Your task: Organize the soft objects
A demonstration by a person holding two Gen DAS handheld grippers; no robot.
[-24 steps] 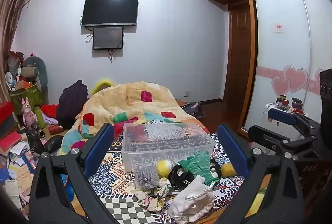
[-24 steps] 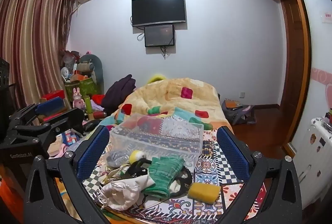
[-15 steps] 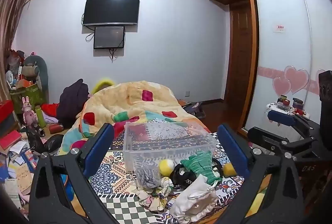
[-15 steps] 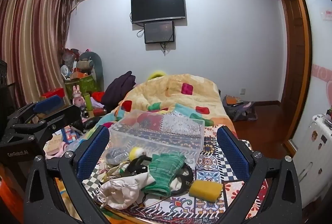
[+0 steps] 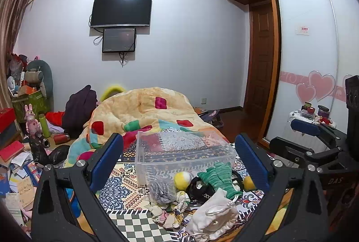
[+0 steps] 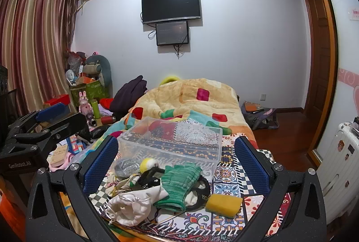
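A clear plastic bin (image 5: 184, 156) (image 6: 170, 145) stands empty on the patterned bedspread. In front of it lies a heap of soft things: green knit gloves (image 5: 218, 178) (image 6: 179, 181), a yellow ball (image 5: 182, 177) (image 6: 147, 163), a grey knit piece (image 5: 161, 191) (image 6: 125, 167), a white drawstring pouch (image 5: 213, 215) (image 6: 130, 208), a black strap (image 6: 148, 177) and a yellow sponge (image 6: 224, 202). My left gripper (image 5: 179, 161) is open and empty above the heap. My right gripper (image 6: 177, 163) is open and empty, to the heap's right.
A rumpled yellow quilt (image 5: 143, 112) fills the far bed. Clutter of boxes, toys and bottles lies at the left (image 5: 29, 125). A wardrobe with sliding doors (image 5: 309, 44) stands right. A white suitcase (image 6: 341, 165) is at the right.
Both grippers have eased slightly closer to the heap and bin. Jaws stay open. Nothing on the bed has moved.
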